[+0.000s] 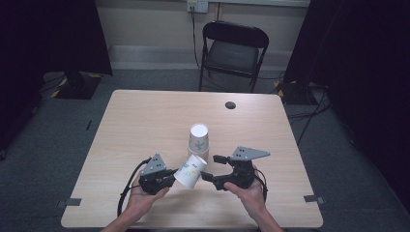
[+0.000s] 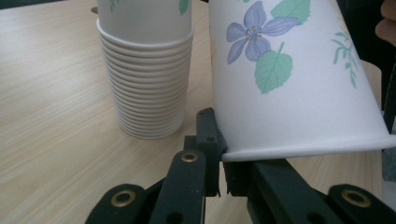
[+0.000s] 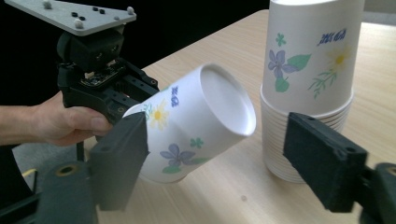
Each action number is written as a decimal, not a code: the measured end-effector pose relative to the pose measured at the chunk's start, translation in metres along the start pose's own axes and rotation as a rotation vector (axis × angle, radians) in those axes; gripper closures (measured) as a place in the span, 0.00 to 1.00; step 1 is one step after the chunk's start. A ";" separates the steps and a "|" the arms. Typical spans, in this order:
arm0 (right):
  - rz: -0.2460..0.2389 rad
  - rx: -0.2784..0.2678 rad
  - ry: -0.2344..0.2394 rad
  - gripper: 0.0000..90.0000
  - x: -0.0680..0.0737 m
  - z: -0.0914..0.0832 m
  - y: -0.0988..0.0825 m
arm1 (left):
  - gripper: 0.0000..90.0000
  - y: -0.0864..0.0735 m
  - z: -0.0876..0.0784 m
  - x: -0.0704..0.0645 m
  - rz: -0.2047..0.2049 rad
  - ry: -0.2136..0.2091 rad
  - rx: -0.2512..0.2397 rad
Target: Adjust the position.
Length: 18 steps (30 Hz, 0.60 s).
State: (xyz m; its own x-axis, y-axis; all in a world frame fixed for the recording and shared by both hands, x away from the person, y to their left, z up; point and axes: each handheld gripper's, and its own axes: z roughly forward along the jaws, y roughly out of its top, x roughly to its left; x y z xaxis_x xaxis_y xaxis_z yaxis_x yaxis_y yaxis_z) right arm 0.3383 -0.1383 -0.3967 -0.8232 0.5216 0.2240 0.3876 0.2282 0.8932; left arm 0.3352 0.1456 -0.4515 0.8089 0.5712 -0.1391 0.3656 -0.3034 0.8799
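A single flowered paper cup (image 1: 191, 171) (image 3: 196, 126) lies tilted above the table, its base turned toward my right gripper. My left gripper (image 1: 173, 178) (image 2: 219, 158) is shut on the rim of this cup (image 2: 289, 79). My right gripper (image 1: 209, 167) (image 3: 223, 154) is open, one jaw beside the cup's wall and the other well apart from it, near the stack. A stack of upside-down paper cups (image 1: 198, 140) (image 2: 147, 70) (image 3: 308, 70) stands on the table just behind the held cup.
The light wooden table (image 1: 145, 121) has a round cable hole (image 1: 230, 105) near its far edge. A black folding chair (image 1: 232, 48) stands beyond the table. Dark curtains hang at both sides.
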 end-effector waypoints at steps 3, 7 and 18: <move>-0.041 -0.005 0.007 0.32 0.003 -0.003 0.004 | 0.96 -0.002 0.003 0.002 -0.006 0.004 0.038; -0.094 0.024 0.027 0.33 0.012 0.001 0.007 | 0.96 -0.003 0.006 0.003 -0.008 -0.006 0.055; -0.217 0.100 0.084 0.45 0.027 0.029 0.007 | 0.96 -0.004 0.012 0.002 -0.015 -0.040 0.114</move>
State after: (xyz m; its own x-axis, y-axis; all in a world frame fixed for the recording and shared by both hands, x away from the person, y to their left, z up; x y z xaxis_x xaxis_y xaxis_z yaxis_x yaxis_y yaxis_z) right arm 0.3312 -0.0988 -0.3964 -0.9218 0.3819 0.0662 0.2332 0.4098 0.8818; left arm 0.3406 0.1386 -0.4611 0.8199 0.5459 -0.1724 0.4262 -0.3809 0.8205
